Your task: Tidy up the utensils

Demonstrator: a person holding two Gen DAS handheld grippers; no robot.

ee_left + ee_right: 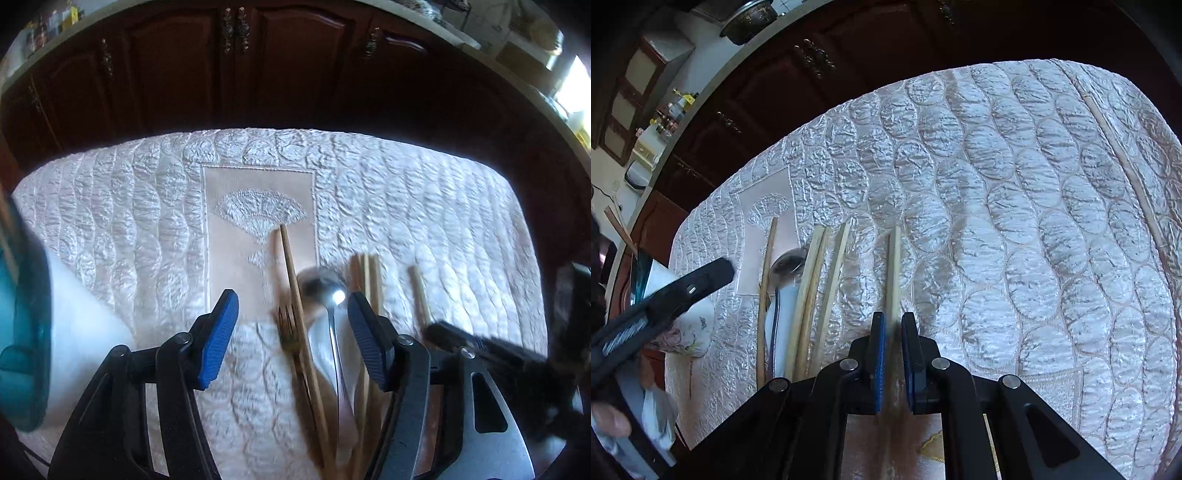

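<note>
Our right claw point(893, 325) pinches narrow on one chopstick point(894, 266) running toward 12 o'clock on the quilted worktop point(1015, 221), while our left claw point(291, 314) gapes wide over the spoon point(328, 295).

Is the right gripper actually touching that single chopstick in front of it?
Touching. In the right wrist view, the right gripper has its blue pads closed against both sides of the chopstick, with no gap showing on either side.

Light: daylight, bright window point(576, 85) upper right | Glare: spoon point(334, 295), glossy quilted cloth point(997, 221) | Blur: motion-smeared utensils | Distortion: fisheye bending, dark vignetted corners
</note>
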